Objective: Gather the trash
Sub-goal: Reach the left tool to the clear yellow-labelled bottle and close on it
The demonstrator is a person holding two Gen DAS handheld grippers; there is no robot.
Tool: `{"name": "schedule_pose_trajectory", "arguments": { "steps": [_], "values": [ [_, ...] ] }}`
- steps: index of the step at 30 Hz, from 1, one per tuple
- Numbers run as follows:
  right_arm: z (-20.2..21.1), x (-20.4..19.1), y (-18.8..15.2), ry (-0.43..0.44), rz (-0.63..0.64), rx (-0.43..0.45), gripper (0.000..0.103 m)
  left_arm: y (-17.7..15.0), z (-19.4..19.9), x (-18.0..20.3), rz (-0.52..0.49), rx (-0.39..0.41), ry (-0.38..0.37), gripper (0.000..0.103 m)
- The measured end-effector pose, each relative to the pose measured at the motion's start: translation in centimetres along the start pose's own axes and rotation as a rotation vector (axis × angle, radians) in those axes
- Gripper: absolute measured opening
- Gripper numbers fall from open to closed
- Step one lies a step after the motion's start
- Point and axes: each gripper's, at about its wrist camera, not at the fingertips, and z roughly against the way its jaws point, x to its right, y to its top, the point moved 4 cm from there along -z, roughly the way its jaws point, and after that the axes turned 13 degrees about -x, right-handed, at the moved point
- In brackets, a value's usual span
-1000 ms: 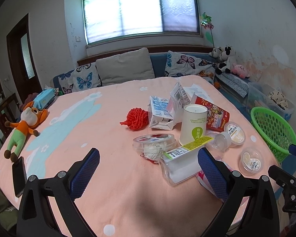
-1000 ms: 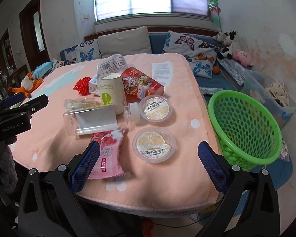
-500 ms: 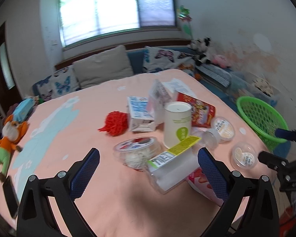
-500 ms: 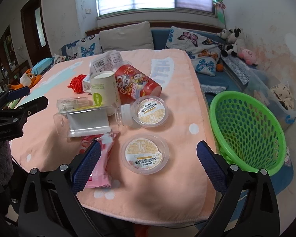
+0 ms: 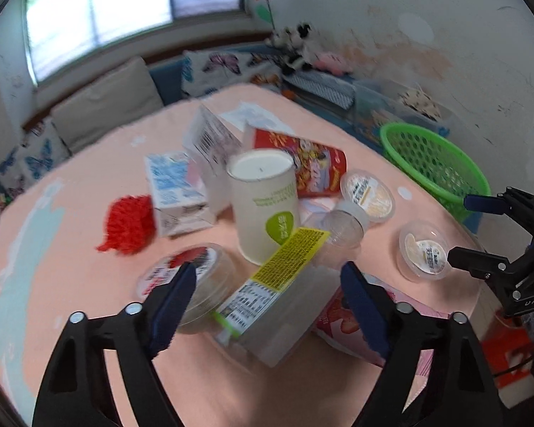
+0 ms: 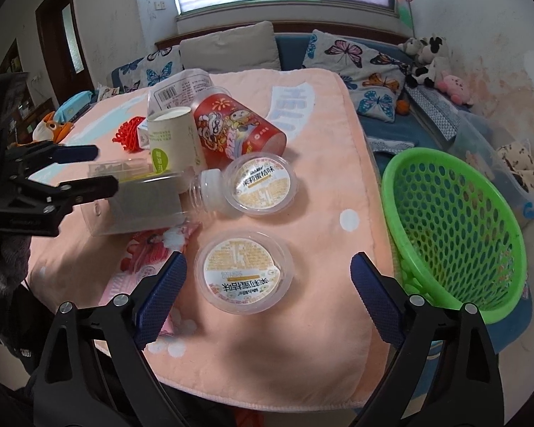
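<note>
My left tongs [image 5: 267, 295] have just been closing but the pads are not pressing anything yet; the clear bottle [image 5: 284, 306] with the yellow label lies on its side between them, on the peach-covered surface [image 5: 89, 185]. Risk as I see it: the bottle leans against the paper cup [image 5: 263, 206] and sits partly over the pink wrapper [image 5: 352, 320], so a skewed pinch could roll it, tip the cup or drag the wrapper along. The round tub [image 5: 185, 277] is right behind the left pad and could get clipped too.

My right tongs [image 6: 267, 295] stand wide, nothing gripped, with the near jelly cup [image 6: 244, 272] between the pads. It is low and slick-looking, so the pads could skid off its rim. The green basket [image 6: 455, 227] sits off the surface edge to the right; a short drop would miss it.

The left view is motion-blurred, so labels are unreadable. The bottle's base is cut off behind the tongs. Basket contents unclear.
</note>
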Motion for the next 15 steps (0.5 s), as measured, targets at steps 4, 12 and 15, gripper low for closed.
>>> {"name": "schedule_pose_trajectory", "arguments": {
  "steps": [4,12,15],
  "values": [
    [-0.4,0.3,0.3,-0.002,0.005,-0.010,0.092,0.7,-1.6,0.1,-0.048,-0.049,-0.059,0.070],
    [-1.1,0.4,0.4,0.005,0.022,-0.035,0.092,1.7,-3.2,1.2,-0.154,-0.110,-0.110,0.059],
    [-1.5,0.6,0.4,0.019,0.020,-0.045,0.092,1.8,-3.6,1.4,-0.167,-0.129,-0.144,0.059]
  ]
}}
